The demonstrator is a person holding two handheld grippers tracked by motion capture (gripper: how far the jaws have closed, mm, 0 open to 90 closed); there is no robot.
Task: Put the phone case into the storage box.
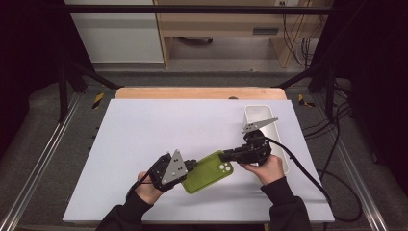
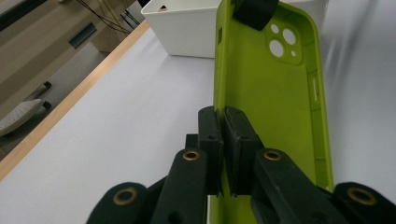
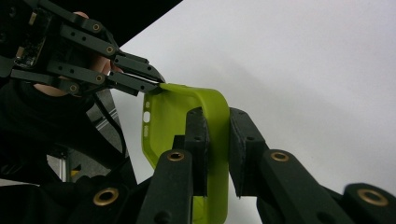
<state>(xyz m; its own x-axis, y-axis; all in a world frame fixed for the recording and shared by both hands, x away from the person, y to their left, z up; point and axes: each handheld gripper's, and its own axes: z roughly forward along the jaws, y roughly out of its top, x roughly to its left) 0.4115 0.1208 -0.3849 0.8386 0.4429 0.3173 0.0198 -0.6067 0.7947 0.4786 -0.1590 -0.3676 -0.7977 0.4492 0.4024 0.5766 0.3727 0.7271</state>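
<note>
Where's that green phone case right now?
In the high view the green case sits near the table's front middle, held between the left tool and right tool, left of the white bin.

White-topped table (image 1: 144,144) with wooden far edge, white bin (image 1: 257,114) standing at its right side

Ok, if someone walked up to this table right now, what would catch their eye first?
The bright green phone case near the front of the white table, pinched from both ends. The left gripper clamps one side wall and the right gripper clamps the edge at the camera-hole end. After that, the white bin at the table's far right.
</note>
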